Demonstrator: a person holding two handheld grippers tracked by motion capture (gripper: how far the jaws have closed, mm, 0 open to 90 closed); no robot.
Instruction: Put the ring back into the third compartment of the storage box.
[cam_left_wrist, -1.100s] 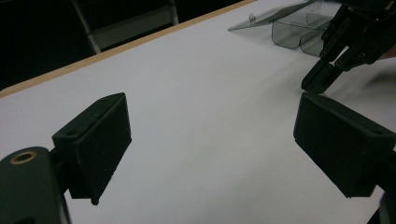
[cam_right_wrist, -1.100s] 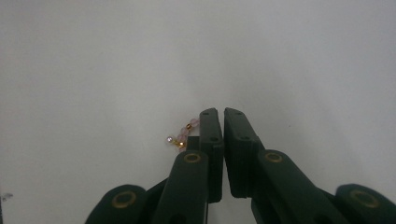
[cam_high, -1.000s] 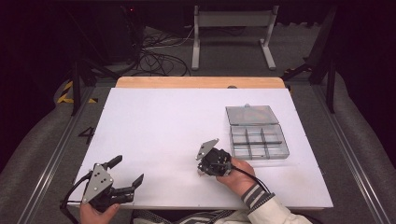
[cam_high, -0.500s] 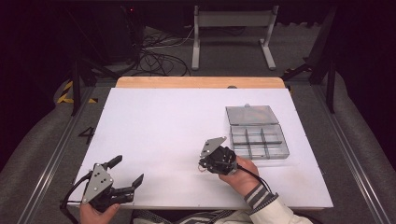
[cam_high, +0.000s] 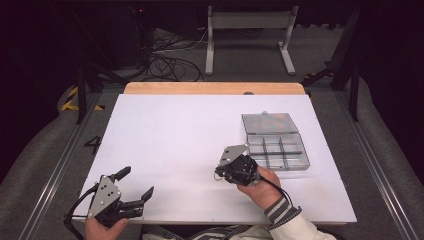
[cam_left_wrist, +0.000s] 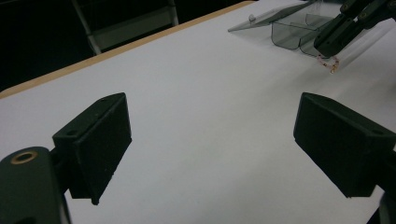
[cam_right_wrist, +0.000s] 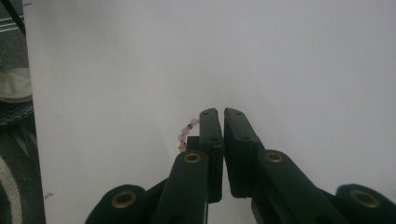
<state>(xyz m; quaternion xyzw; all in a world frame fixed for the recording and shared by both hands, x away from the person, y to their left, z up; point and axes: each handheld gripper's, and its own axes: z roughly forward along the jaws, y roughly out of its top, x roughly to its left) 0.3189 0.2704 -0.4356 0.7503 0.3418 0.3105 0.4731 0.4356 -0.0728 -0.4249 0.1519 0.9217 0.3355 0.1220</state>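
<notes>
Our right gripper (cam_high: 221, 172) has its jaws pressed together on a small bead string (cam_right_wrist: 185, 133), pale pink beads with some golden ones between. We see it in the right gripper view, where a short curve of it comes out at the left side of the closed jaws; the remainder is hidden between the pads. In the left gripper view the same bead string (cam_left_wrist: 328, 66) hangs under the jaw tips, above the white table (cam_high: 170, 135) and just beside the clear compartment box (cam_high: 280, 150). We judge it is held by one end so that it can hang free and be lowered into one compartment; the box lid (cam_high: 270, 122) lies open and flat behind the box, probably for this reason. The long axis of the string goes down from the tips, with a small bend; how long it is we cannot tell. Our left gripper (cam_high: 131, 186) rests at the near left edge with its jaws wide apart and nothing between them, well apart from the box, waiting, we think.
</notes>
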